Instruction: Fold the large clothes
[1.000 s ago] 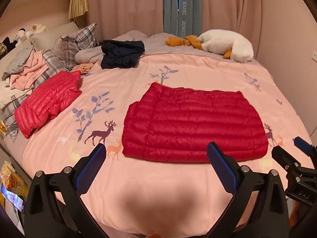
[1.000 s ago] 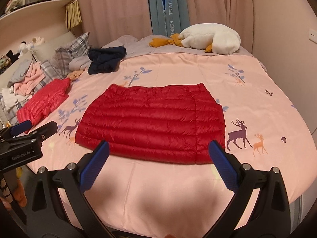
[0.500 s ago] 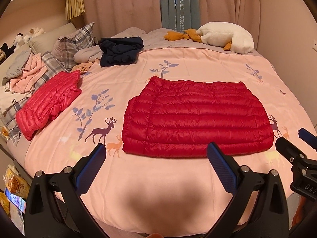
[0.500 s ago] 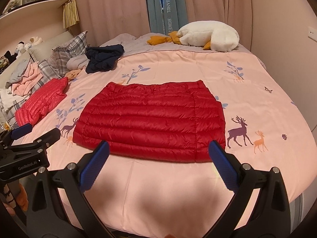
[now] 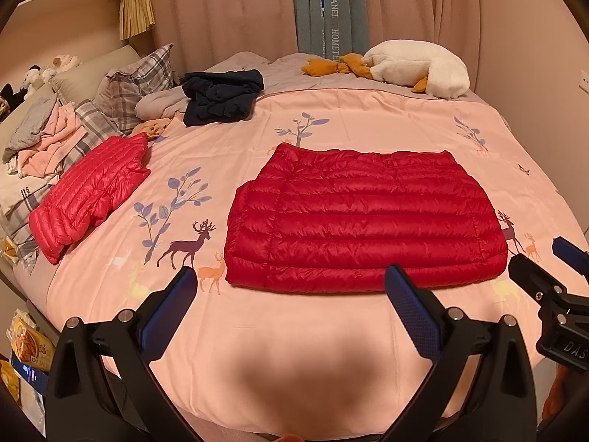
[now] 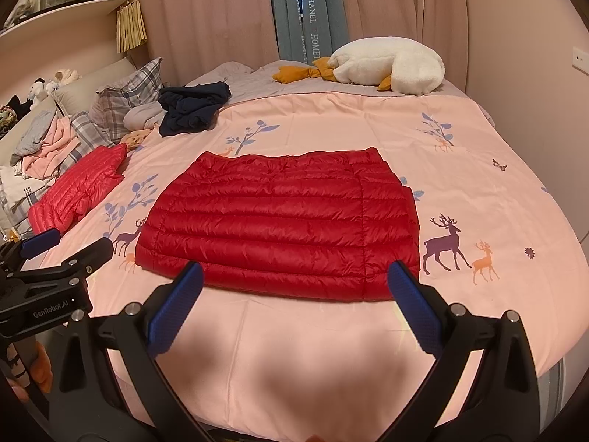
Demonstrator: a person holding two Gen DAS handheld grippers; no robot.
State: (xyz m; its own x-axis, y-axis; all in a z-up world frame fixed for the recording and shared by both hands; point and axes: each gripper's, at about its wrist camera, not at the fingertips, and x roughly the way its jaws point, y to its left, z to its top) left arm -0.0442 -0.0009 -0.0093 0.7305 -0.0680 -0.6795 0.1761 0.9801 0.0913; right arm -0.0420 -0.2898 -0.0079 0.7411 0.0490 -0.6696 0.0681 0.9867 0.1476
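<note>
A red quilted down jacket [image 5: 362, 221] [image 6: 283, 228] lies folded into a flat rectangle in the middle of the pink bedspread [image 5: 279, 346]. My left gripper [image 5: 292, 294] hovers open above the near edge of the bed, just short of the jacket's front hem. My right gripper [image 6: 294, 289] also stands open, its blue pads [image 6: 412, 305] level with the jacket's near edge and empty. Each gripper shows at the edge of the other's view: the right gripper [image 5: 568, 258] at far right, the left gripper [image 6: 66, 246] at far left.
A second, lighter red puffer jacket [image 5: 88, 191] lies folded at the left. A dark navy garment [image 5: 221, 97], plaid pillows [image 5: 136, 84], a pile of pink and grey clothes [image 5: 44, 136] and a white goose plush [image 5: 416, 68] sit toward the back. Snack bags [image 5: 25, 346] are on the floor at left.
Both grippers have drifted slightly, with the views shifting a little; the jacket lies as before. Both stay open.
</note>
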